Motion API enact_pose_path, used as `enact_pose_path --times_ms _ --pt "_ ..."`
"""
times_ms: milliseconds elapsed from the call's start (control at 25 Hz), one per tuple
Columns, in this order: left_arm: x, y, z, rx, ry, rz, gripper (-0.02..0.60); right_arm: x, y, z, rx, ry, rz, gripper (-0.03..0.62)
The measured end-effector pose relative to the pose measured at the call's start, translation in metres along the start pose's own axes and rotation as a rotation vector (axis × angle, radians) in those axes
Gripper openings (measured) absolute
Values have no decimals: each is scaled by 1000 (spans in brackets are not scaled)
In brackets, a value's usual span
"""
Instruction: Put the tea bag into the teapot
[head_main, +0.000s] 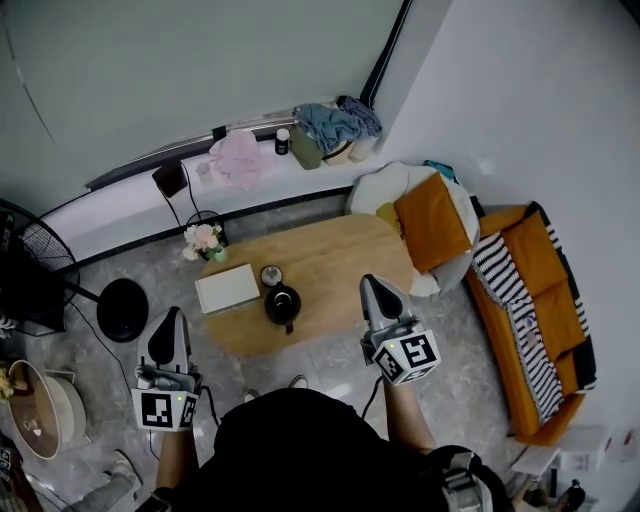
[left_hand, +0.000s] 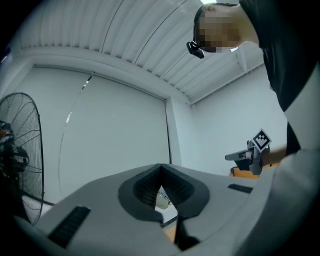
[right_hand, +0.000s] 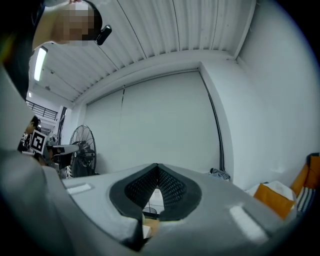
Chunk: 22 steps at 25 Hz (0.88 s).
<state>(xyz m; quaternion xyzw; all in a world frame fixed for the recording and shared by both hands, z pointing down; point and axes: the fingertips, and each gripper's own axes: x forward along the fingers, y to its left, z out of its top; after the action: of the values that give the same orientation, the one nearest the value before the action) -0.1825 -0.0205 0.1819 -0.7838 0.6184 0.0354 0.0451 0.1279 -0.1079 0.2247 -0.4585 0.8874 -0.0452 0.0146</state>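
Note:
A black teapot (head_main: 282, 303) stands near the front edge of the oval wooden table (head_main: 340, 262). Just behind it sits a small round dish or lid (head_main: 271, 275), and to its left lies a white box (head_main: 227, 288). I cannot make out a tea bag in any view. My left gripper (head_main: 178, 316) is held in front of the table's left end, shut and empty. My right gripper (head_main: 372, 284) hovers over the table's front right edge, also shut and empty. In the gripper views the left jaws (left_hand: 161, 165) and the right jaws (right_hand: 157, 165) point up and meet at their tips.
A vase of flowers (head_main: 203, 241) stands at the table's left end. A standing fan (head_main: 30, 270) and a black round base (head_main: 122, 310) are on the left. An orange sofa (head_main: 540, 300) and a round chair with an orange cushion (head_main: 430, 220) fill the right.

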Motion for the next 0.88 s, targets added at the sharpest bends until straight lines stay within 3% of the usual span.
enact_pose_path --times_ms 480,880 --pt "-26 7 -22 -54 32 31 8 -21 14 8 -46 -7 -60 5" --pt "-27 20 -21 -50 35 14 8 -3 41 14 -64 1 -23 5"
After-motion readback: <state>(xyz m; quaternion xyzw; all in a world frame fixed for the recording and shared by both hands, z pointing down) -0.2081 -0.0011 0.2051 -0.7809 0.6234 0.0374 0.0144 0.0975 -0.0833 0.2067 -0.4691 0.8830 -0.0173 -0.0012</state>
